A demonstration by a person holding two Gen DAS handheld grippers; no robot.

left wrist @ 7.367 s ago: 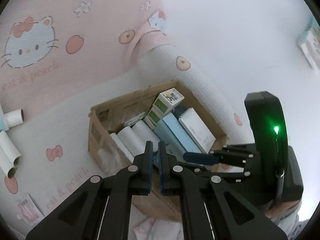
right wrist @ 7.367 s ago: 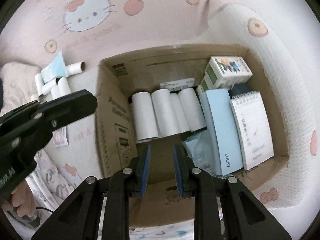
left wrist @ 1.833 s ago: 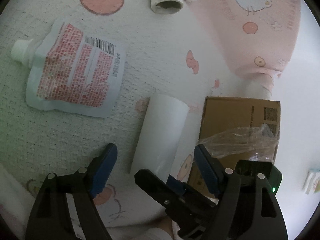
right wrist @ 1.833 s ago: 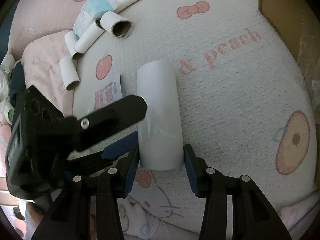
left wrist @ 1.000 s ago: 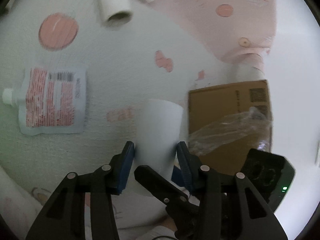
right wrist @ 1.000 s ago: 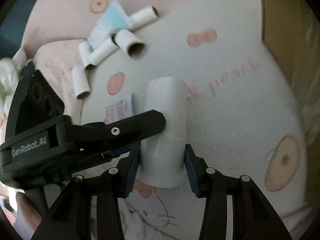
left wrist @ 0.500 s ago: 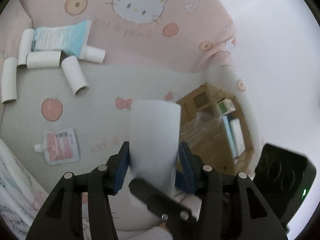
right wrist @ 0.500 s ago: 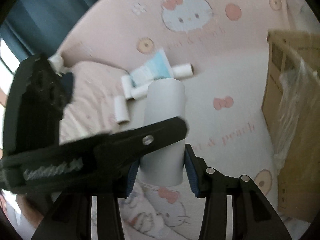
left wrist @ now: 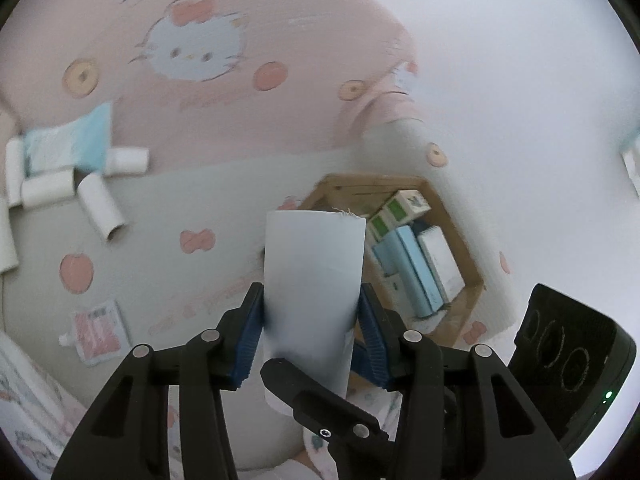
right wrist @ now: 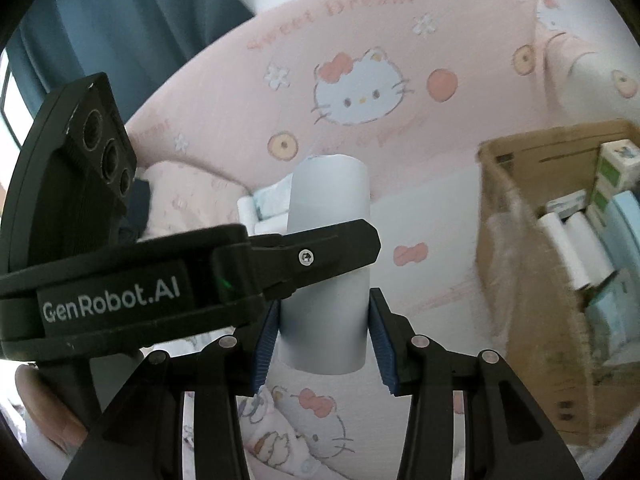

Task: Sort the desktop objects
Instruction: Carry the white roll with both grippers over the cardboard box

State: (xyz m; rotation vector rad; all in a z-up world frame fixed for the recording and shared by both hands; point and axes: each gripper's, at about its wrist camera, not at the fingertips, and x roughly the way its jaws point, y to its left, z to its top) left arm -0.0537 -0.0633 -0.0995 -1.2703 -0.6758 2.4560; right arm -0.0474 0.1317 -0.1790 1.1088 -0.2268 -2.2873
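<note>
A white paper roll [left wrist: 312, 280] hangs above the bedspread, held at its near end from both sides. My left gripper [left wrist: 310, 336] has its blue pads pressed on the roll, and its jaws are closing a little. My right gripper [right wrist: 322, 344] is shut on the same roll [right wrist: 328, 192]; one of its black fingers [left wrist: 320, 404] crosses below in the left wrist view. The left gripper's finger [right wrist: 320, 252] lies across the roll in the right wrist view. The open cardboard box [left wrist: 460, 216] stands beyond, to the right, with white rolls [right wrist: 572, 248], cartons and a notepad inside.
Several loose cardboard tubes [left wrist: 100, 208] and a blue pack [left wrist: 68, 140] lie at the far left of the Hello Kitty bedspread. A red-printed pouch [left wrist: 98, 332] lies nearer. Clear plastic film [right wrist: 508, 248] drapes over the box's near wall. A blue curtain [right wrist: 120, 20] hangs behind.
Both grippers closed on the roll where it lay on the bedspread and have lifted it well up. The views have swung so that the box's inside shows.
</note>
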